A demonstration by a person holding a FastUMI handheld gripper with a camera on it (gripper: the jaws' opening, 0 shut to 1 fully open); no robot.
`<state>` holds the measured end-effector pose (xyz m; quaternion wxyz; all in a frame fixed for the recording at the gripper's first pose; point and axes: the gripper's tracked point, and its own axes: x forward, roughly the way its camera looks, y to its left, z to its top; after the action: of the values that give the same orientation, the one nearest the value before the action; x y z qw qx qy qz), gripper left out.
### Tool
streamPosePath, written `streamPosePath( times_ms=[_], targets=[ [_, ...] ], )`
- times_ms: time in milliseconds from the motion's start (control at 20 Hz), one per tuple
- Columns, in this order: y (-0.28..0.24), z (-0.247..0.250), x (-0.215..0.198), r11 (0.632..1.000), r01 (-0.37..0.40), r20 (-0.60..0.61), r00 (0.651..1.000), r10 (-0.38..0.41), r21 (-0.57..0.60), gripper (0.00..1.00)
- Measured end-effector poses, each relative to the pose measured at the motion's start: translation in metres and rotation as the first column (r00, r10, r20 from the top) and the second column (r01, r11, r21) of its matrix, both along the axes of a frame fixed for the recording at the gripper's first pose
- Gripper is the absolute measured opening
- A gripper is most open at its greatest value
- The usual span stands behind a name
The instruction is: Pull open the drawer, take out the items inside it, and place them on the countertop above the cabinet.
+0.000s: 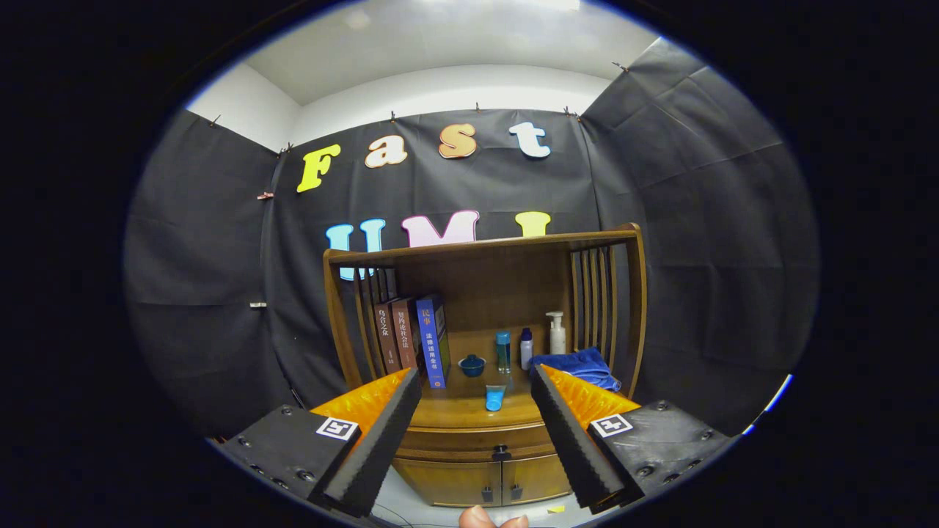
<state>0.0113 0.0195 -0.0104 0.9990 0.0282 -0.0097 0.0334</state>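
Drawer (473, 441) sits closed in the wooden cabinet (484, 279), directly under the front edge of the countertop (469, 412), with a small dark knob (501, 454) at its middle. Below it are two cabinet doors (484, 480), each with a dark handle near the centre seam.

The gripper (477, 378) hangs well short of the cabinet, its two black ridged fingers (381, 433) spread wide and holding nothing. The drawer front and the middle of the countertop show in the gap between them.

On the countertop, a light blue tube (495, 397) stands near the front edge, roughly at the middle. Behind it, toward the back, are a small dark blue lidded cup (472, 364), a teal bottle (502, 350), a white bottle with a blue cap (526, 347) and a white pump bottle (557, 333), lined up from the middle toward the right. A folded blue towel (579, 366) lies at the right edge, just beyond the right finger's tip. Three books (411, 337) stand upright against the slatted left side, two brown and one blue.

An upper shelf (484, 246) spans the cabinet's top. A fingertip (477, 518) of the person shows below the fingers, and a small yellow scrap (556, 508) lies on the pale floor (440, 506) by the cabinet's foot.
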Motion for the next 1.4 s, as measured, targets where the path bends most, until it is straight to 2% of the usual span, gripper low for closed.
streamPosePath(
  times_ms=[600,1400],
  targets=[
    [-0.0009,-0.0044,0.0067,0.997,0.060,-0.014,0.998,-0.061,-0.055,0.99],
    [0.0016,0.0013,0.0041,0.992,0.087,0.010,0.996,-0.086,-0.087,0.99]
  ],
)
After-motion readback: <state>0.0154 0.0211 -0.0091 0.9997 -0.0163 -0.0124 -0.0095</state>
